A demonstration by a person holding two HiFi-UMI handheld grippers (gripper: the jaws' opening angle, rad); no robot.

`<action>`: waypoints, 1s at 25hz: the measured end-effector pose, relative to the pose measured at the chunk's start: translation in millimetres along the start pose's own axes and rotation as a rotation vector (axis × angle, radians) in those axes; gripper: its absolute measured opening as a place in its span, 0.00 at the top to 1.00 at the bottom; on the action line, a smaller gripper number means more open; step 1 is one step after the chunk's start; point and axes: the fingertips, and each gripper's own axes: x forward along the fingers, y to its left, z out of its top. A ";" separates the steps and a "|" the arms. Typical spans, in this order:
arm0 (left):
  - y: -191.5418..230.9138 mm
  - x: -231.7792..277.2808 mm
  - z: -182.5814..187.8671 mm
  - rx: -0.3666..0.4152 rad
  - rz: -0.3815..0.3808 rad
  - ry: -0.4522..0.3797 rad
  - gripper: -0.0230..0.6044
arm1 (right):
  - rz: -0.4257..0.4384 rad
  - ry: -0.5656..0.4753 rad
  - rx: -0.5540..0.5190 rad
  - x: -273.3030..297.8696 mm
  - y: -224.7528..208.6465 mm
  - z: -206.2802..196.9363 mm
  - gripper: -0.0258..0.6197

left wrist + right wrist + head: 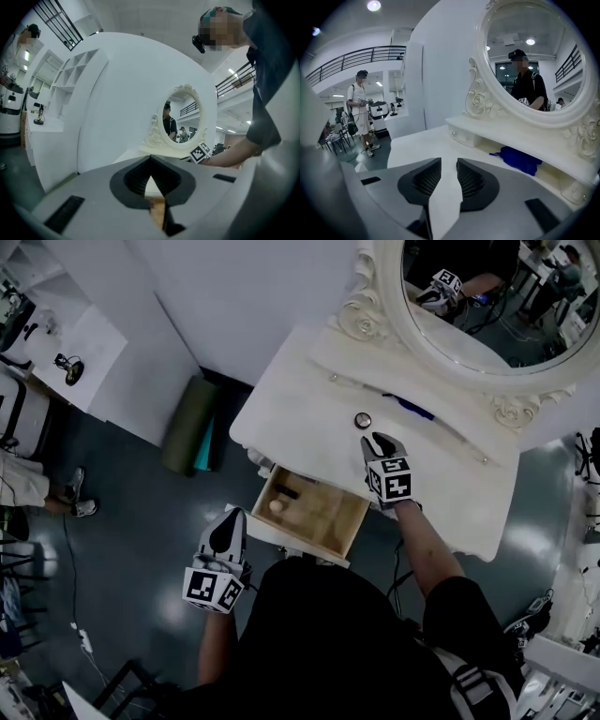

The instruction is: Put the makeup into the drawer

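On the vanity [309,395] top, about midway along and a bit back from the front edge, a small round makeup compact [363,420] can be seen lying flat, not yet in the drawer. Just beside it, on the front-edge side, the right gripper [375,439] is held with its tips aimed at the compact. Whether contact is made can't be told from the head view. Looked at from its own camera, the right gripper [449,164] is seen with its jaws parted a moderate way and nothing clamped, with only bare white tabletop visible through the gap.

The drawer [323,518] is pulled out from the front edge near the left corner and is wooden inside. Two things are already lying in its left end, close together: a pale round piece [277,506] and a dark stick [288,493]. The left gripper [232,519] is held right by the drawer's left front corner, jaws closed tip to tip with nothing gripped — a sliver of the drawer's wood is seen just below them.

Further back, a blue thing [410,407] is tucked under the low shelf [520,133] along the rear edge, and the oval mirror [478,296] in its carved white frame is stood above that.
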 end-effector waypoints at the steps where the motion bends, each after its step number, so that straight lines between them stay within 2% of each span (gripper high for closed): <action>1: 1.0 1.5 0.8 -0.003 0.002 0.003 0.93 | -0.006 0.006 0.000 5.3 -3.6 1.1 0.80; 11: 1.7 10.3 -8.1 -0.023 0.021 0.059 0.93 | -0.032 0.128 0.002 62.7 -31.8 -16.8 0.63; 19: 15.2 -0.3 -15.5 -0.040 0.085 0.087 0.93 | -0.038 0.225 0.033 97.4 -42.1 -31.8 0.57; 25: 18.7 -6.3 -18.2 -0.045 0.122 0.094 0.93 | -0.053 0.244 0.044 109.6 -48.1 -36.3 0.56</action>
